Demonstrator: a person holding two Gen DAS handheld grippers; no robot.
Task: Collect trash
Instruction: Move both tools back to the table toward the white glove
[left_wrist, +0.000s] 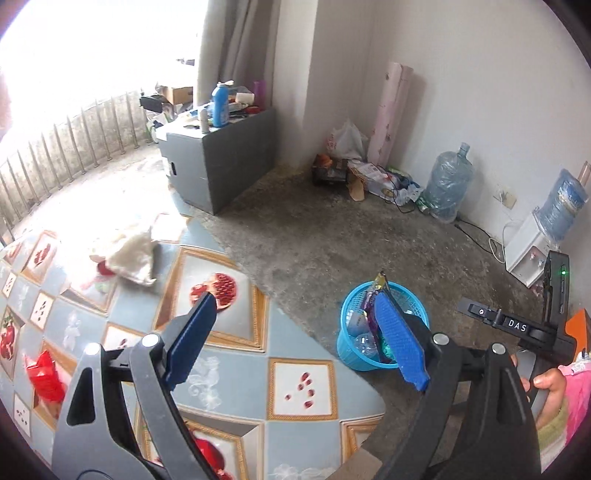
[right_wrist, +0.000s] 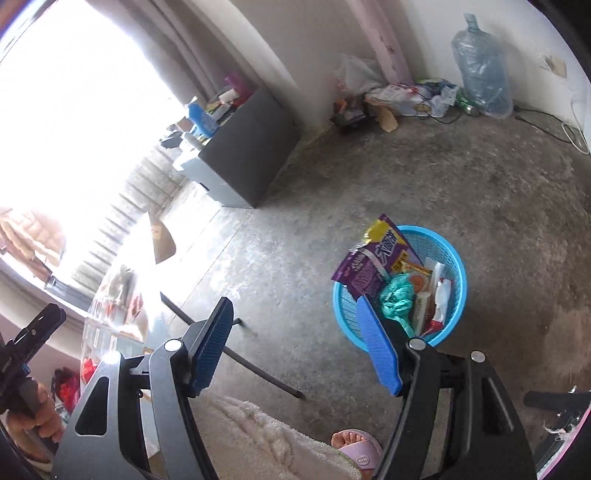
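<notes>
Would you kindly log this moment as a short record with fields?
setting: patterned table beside a bare concrete floor
bin: blue basket on the floor, holding wrappers, a purple packet sticking out
left on table: crumpled white paper, red wrapper
left hand-held gripper: open, empty
right hand-held gripper: open, empty

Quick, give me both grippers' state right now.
Left gripper: open, holding nothing.
Right gripper: open, holding nothing.
</notes>
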